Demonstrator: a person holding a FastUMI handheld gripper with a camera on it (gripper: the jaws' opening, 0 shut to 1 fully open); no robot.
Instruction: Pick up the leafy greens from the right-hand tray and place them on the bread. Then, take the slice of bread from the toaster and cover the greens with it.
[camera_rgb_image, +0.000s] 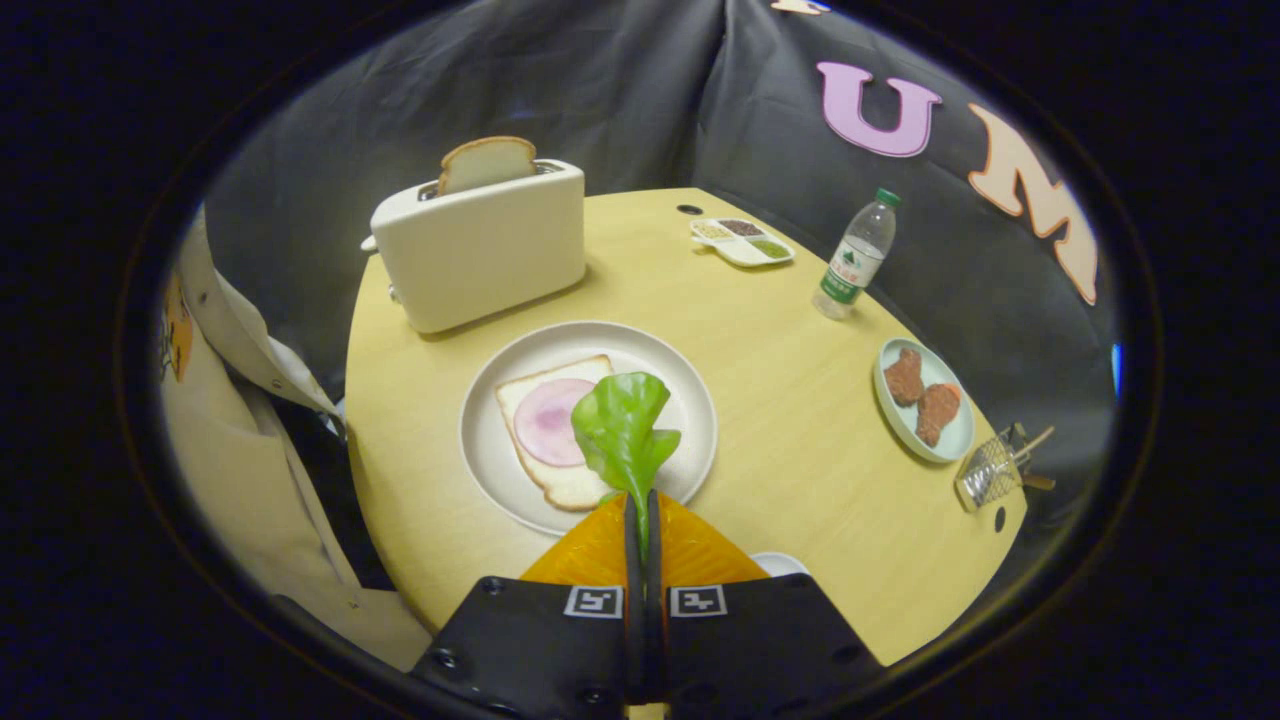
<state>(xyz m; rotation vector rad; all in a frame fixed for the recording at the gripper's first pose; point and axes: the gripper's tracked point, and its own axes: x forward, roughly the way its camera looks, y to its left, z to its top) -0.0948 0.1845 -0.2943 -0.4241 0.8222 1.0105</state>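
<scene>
My gripper (641, 505) has its two orange fingers (590, 550) pressed almost together, pinching the stem of the leafy greens (620, 425) between them. The leaf stands up just ahead of my fingertips, over the near edge of the bread (545, 385) that lies on the round plate (690, 400) with a pink slice of ham (545, 420) on top. Beyond the plate stands the cream toaster (480, 245), and a slice of bread (487, 163) sticks up out of its slot. Well off to the right on the yellow table (790, 420) are a plastic bottle (855, 255), a small divided tray (742, 241) and a pale dish holding two brown pieces of meat (922, 398)
</scene>
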